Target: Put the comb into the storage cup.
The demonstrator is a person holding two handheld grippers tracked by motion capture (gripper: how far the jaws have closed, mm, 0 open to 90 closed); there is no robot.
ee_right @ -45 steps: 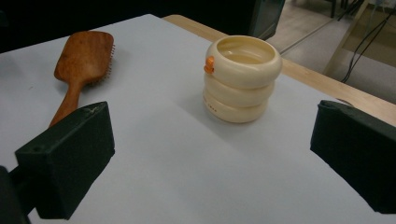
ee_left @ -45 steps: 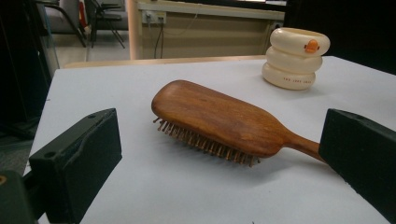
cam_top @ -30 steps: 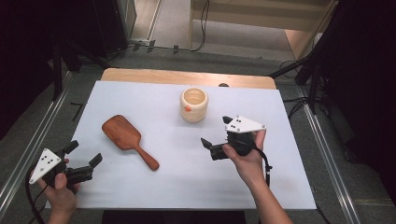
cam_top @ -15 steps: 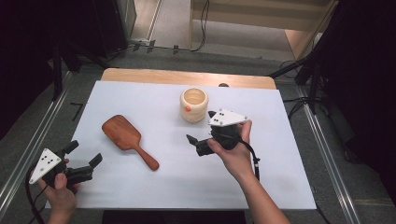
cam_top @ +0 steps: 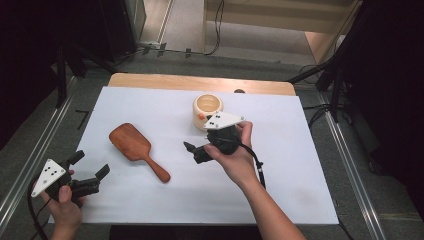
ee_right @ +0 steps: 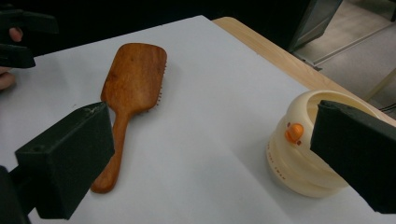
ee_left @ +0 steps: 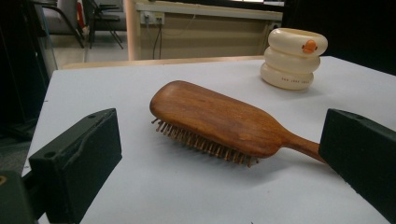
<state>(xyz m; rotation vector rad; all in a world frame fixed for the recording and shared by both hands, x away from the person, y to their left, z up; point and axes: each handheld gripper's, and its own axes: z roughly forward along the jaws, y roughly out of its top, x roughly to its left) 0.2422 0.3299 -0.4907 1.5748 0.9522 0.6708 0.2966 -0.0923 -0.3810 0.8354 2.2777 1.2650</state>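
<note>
A wooden paddle hairbrush [cam_top: 132, 143] lies bristles down on the white table cover [cam_top: 300, 165], left of centre, with its handle pointing to the near right. A cream ribbed cup [cam_top: 207, 107] with an orange duck mark stands at the back centre. My right gripper [cam_top: 194, 152] hovers open just in front of the cup, its jaws pointing left toward the brush handle. Between its fingers [ee_right: 70, 163] I see the brush [ee_right: 133, 81] and the cup [ee_right: 299, 154], nothing held. My left gripper [cam_top: 90, 166] is open at the near left corner, facing the brush [ee_left: 215, 123] and the cup [ee_left: 293, 58].
A strip of bare wooden tabletop [cam_top: 200, 82] shows beyond the cover's far edge. Metal rails [cam_top: 350, 165] run along both sides of the table. Cables and dark stands lie on the floor behind. The person's other hand and gripper [ee_right: 18, 32] appear far off in the right gripper view.
The right gripper has moved left and slightly forward, from the right part of the table to in front of the cup, nearer the brush handle. The left gripper has stayed put.
</note>
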